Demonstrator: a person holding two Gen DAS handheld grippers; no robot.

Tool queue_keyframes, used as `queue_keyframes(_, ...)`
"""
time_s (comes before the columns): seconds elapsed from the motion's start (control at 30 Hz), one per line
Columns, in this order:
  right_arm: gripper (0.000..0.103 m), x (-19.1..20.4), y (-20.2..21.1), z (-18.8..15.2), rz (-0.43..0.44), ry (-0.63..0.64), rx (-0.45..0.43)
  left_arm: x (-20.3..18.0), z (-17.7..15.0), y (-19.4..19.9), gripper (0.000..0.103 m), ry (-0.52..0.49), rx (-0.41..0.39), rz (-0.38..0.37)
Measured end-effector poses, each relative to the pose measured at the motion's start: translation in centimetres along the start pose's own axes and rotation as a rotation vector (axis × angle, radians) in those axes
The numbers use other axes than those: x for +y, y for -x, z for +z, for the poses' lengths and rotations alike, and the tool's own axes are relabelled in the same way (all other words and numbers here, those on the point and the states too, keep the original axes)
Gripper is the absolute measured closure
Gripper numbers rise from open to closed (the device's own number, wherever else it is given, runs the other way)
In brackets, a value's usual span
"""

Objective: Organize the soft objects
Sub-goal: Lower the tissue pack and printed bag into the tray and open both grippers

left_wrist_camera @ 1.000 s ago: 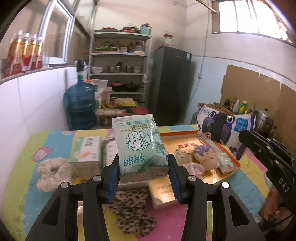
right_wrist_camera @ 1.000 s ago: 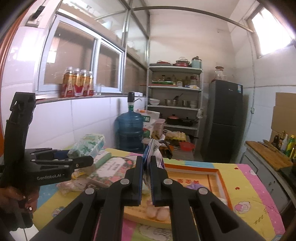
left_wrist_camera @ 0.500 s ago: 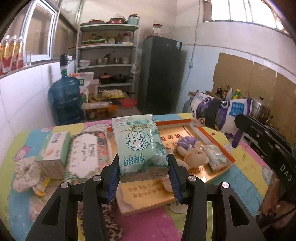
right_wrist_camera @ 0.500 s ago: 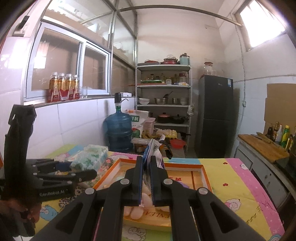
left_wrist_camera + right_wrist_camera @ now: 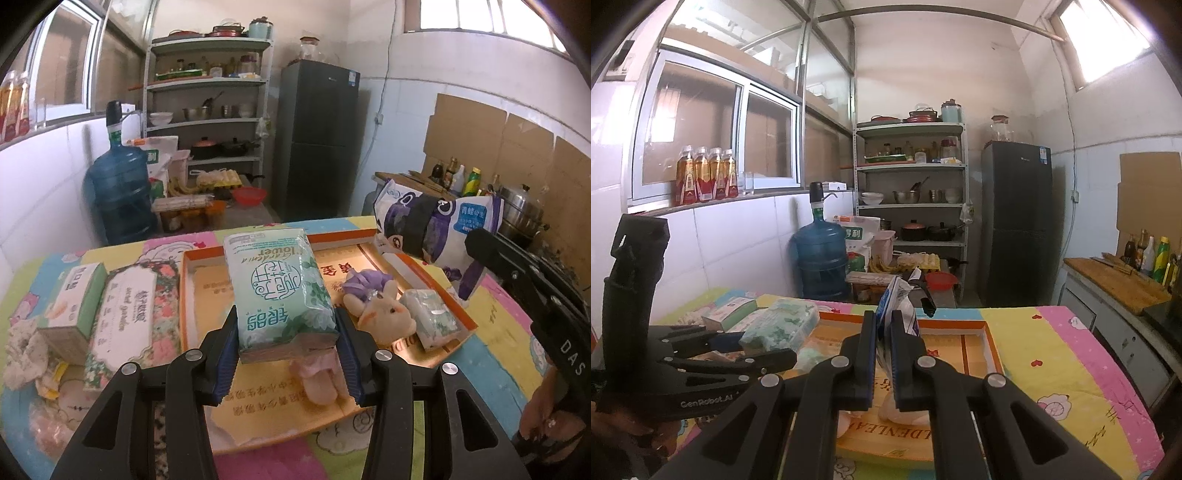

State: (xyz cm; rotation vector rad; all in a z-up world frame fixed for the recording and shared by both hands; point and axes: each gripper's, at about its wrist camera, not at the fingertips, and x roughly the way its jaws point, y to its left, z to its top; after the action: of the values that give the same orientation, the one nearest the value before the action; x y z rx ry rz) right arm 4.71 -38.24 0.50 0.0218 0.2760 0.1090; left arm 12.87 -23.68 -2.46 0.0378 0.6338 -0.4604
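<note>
Inside, the orange tray held a plush rabbit and a small tissue pack. Above it, the left gripper clamped a green tissue pack; the right gripper pinched a purple-and-white bag.

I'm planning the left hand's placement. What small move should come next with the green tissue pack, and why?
Probably lower the green tissue pack, clamped in the left hand-held gripper, onto bare floor of the orange tray; it hangs above the tray, left of the plush toy.
</note>
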Motion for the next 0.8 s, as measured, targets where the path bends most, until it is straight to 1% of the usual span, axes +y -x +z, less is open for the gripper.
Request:
queue_keyframes(0.2, 0.096, -1.4, -0.8, -0.3, -0.008, -0.016, 0.013, -0.5, 1.3, -1.9, 0.054, 0.013, 0.007, -0.007)
queue_keyframes(0.4, 0.096, -2.1, -2.1, -0.1, -0.024, 0.001, 0.031, -1.2, 2.9, -4.4, 0.054, 0.020, 0.023, -0.010)
queue_keyframes(0.63, 0.096, -3.6, -3.9, -0.1, -0.021, -0.037, 0.053, -2.0, 3.9, -7.3, 0.054, 0.034, 0.060, -0.021)
queue_keyframes(0.8, 0.096, -4.6, -5.3, -0.6, -0.018, -0.071, 0.087, -2.0, 4.3, -9.2, 0.054, 0.049, 0.095, -0.031)
